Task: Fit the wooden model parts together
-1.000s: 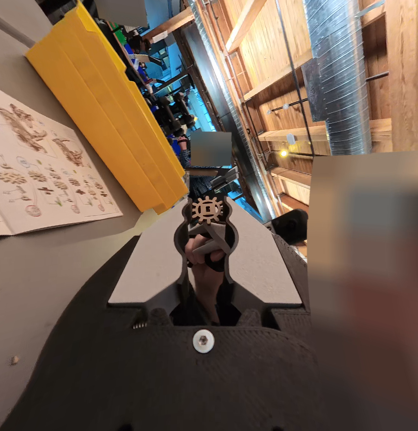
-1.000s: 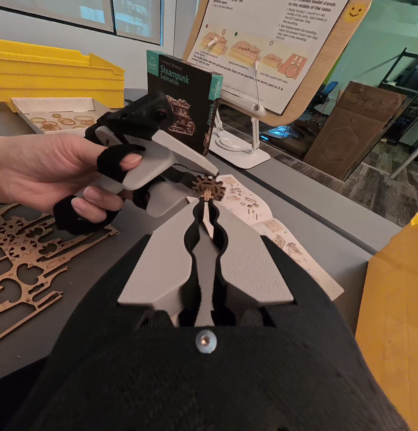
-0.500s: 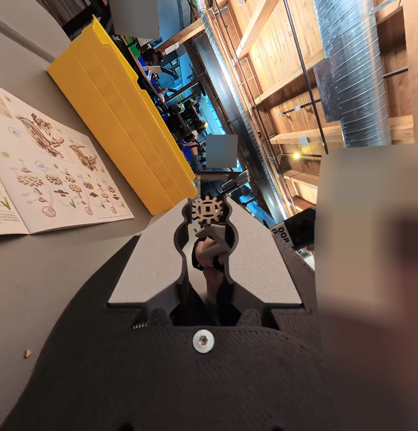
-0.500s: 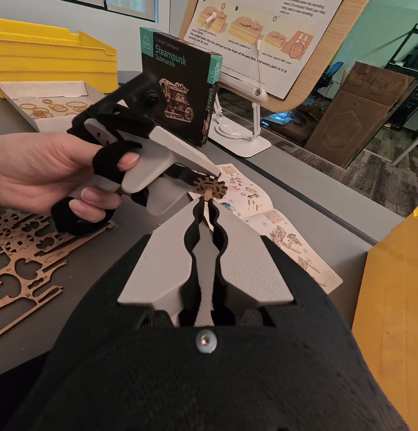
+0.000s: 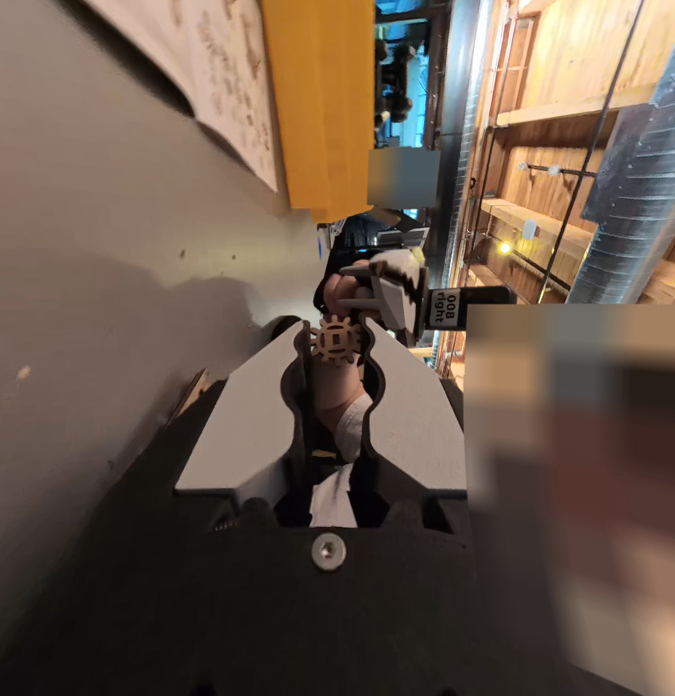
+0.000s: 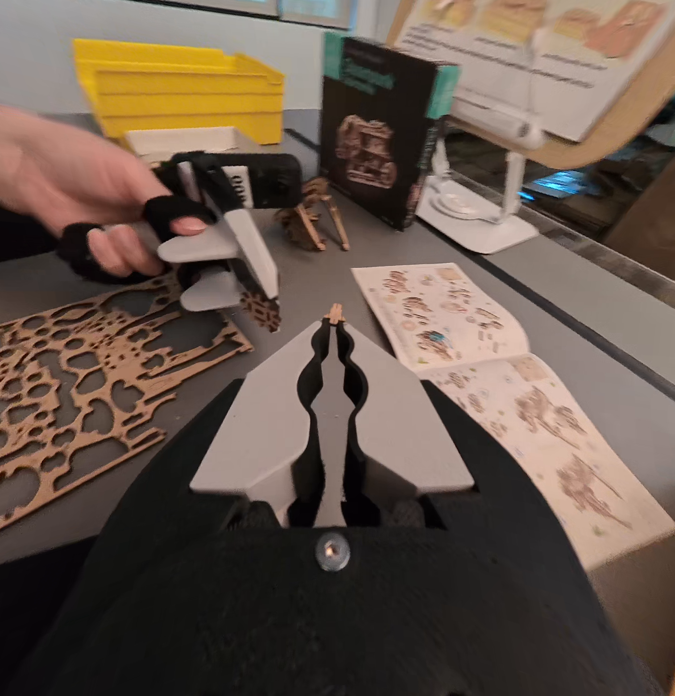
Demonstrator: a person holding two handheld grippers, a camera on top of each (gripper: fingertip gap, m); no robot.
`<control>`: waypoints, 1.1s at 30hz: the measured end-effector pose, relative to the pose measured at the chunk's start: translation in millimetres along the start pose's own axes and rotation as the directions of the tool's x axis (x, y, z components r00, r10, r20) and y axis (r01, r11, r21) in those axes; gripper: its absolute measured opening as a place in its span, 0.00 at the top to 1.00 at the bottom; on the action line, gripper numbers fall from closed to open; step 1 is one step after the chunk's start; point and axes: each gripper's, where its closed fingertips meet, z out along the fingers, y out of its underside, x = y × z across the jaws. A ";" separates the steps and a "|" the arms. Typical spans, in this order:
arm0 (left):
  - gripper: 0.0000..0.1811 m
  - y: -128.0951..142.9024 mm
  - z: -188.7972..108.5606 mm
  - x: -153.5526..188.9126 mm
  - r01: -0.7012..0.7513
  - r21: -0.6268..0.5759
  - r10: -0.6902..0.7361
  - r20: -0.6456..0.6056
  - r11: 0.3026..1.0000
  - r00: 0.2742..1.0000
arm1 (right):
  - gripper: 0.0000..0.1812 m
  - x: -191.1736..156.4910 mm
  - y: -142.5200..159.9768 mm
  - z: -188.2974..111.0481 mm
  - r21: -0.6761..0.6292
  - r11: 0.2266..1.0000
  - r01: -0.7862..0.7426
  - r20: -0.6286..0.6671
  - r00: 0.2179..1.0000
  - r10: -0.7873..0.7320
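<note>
My left gripper (image 5: 334, 333) is shut on a small wooden gear (image 5: 334, 342), held flat between its fingertips above the grey table. In the right wrist view the same gripper (image 6: 266, 301), held by a hand, carries the gear (image 6: 262, 312) left of my right gripper. My right gripper (image 6: 333, 324) is shut on a small wooden peg (image 6: 335, 313) that sticks out past its tips. The gear and the peg are apart. The right gripper also shows in the left wrist view (image 5: 381, 293), beyond the gear.
A cut-out wooden sheet (image 6: 65, 376) lies at the left. An open instruction booklet (image 6: 479, 369) lies at the right. A partly built wooden model (image 6: 309, 222), a dark box (image 6: 381, 124), yellow bins (image 6: 185, 94) and a board on a white stand (image 6: 479, 226) are at the back.
The gear and peg were together at the fingertips; now the left gripper has drawn away to the left with the gear. Both views have swung and are blurred.
</note>
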 end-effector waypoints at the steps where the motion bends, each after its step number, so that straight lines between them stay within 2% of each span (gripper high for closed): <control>1: 0.87 3.8 -2.0 -3.0 0.031 0.000 -0.031 0.009 1.000 0.999 | 0.99 -8.8 2.0 3.1 -0.006 1.000 0.024 0.046 0.999 -0.024; 3: 0.87 14.4 -1.4 -1.6 0.110 -0.041 -0.111 -0.022 0.993 0.994 | 0.99 -28.7 5.6 7.1 -0.004 0.998 0.065 0.151 0.987 -0.064; 6: 0.87 25.6 1.5 -5.3 0.167 -0.073 -0.169 -0.023 0.983 0.985 | 0.99 -36.6 9.1 8.7 -0.003 0.998 0.066 0.205 0.977 -0.064; 10: 0.87 22.6 7.2 -14.6 0.163 -0.052 -0.162 0.020 0.985 0.987 | 0.99 -30.3 14.5 7.7 -0.041 0.998 0.044 0.211 0.977 -0.034; 17: 0.87 26.3 17.4 -30.0 0.062 -0.086 -0.048 0.150 0.994 0.987 | 0.99 -22.7 30.6 10.1 -0.102 0.995 0.025 0.225 0.974 -0.001; 21: 0.86 29.6 19.0 -24.5 0.065 -0.097 -0.054 0.118 0.993 0.992 | 0.99 -14.1 33.8 4.2 -0.131 0.990 0.048 0.226 0.974 -0.017; 24: 0.86 34.0 20.0 -29.3 -0.059 -0.149 0.086 0.176 0.987 0.981 | 0.99 -1.2 40.3 0.8 -0.168 0.981 0.096 0.184 0.981 -0.064; 26: 0.87 37.7 21.6 -30.9 -0.210 -0.214 0.258 0.228 0.954 0.939 | 0.99 5.0 41.0 -1.1 -0.169 0.980 0.102 0.167 0.983 -0.073; 28: 0.87 37.5 22.3 -31.0 -0.360 -0.283 0.434 0.270 0.889 0.860 | 0.99 8.5 38.4 -2.4 -0.156 0.984 0.089 0.154 0.986 -0.064; 30: 0.87 31.9 21.5 -33.8 -0.515 -0.365 0.622 0.306 0.776 0.720 | 0.99 13.2 37.2 -4.0 -0.154 0.983 0.096 0.132 0.988 -0.076; 33: 0.87 23.5 18.0 -40.9 -0.673 -0.483 0.828 0.315 0.560 0.463 | 0.99 20.6 35.8 -7.0 -0.153 0.982 0.110 0.101 0.990 -0.095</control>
